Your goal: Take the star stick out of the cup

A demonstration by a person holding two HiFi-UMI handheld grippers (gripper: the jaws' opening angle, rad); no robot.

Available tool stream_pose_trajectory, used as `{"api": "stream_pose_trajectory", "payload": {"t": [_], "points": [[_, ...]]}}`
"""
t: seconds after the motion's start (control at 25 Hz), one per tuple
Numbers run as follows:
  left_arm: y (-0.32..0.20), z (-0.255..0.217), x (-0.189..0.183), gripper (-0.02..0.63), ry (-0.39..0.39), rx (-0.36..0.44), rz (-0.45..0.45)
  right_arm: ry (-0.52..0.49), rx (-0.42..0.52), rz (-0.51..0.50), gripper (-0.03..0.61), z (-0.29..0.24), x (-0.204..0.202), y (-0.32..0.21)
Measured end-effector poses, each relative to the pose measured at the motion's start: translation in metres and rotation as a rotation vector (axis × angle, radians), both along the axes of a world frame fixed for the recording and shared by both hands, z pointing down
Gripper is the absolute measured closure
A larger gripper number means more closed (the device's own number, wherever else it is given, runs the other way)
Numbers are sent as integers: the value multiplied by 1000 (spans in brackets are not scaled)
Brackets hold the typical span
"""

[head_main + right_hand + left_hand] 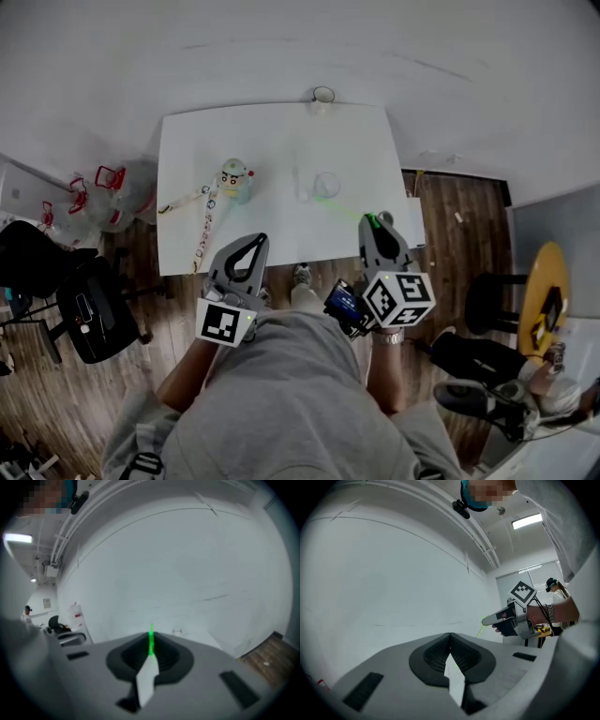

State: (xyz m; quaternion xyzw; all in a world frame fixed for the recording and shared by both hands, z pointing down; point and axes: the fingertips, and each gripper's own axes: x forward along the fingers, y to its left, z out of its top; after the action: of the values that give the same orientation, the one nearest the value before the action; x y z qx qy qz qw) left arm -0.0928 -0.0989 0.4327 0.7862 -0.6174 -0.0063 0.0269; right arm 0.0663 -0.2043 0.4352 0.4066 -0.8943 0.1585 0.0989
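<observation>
Nearest the person, the left gripper (450, 635) is held close to the body with its jaws pressed together on nothing; its own view shows only bare wall beyond them. The right gripper (372, 223) sits at the near right edge of the desk (281, 141), clamped on the lower end of the star stick (342, 210). In the right gripper view a thin green shaft rises straight out of the closed jaws. From the head view its long axis runs from the gripper away and to the left, with the far end pointing at the clear cup (325, 184) in the middle of the desk. That end lies at the cup's near side, and I cannot tell whether it is inside the rim or already out; the star itself is too small to make out. The stick looks very light, slim and probably a little springy, so a hold low on the shaft, as here, should do, though it may pivot in the pads. The cup looks light too and could tip if the stick drags on it. Left of the cup stands a small figure (234, 178).
</observation>
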Motion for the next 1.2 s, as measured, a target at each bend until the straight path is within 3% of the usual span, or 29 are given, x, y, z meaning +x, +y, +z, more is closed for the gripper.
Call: {"api": "stream_pose_trajectory", "payload": {"t": [0.4, 1.2], "points": [[20, -8, -1, 581, -21, 33, 7, -45, 37, -9, 533, -12, -4, 45], [39, -8, -3, 581, -20, 35, -10, -30, 73, -54, 532, 3, -18, 89]]}}
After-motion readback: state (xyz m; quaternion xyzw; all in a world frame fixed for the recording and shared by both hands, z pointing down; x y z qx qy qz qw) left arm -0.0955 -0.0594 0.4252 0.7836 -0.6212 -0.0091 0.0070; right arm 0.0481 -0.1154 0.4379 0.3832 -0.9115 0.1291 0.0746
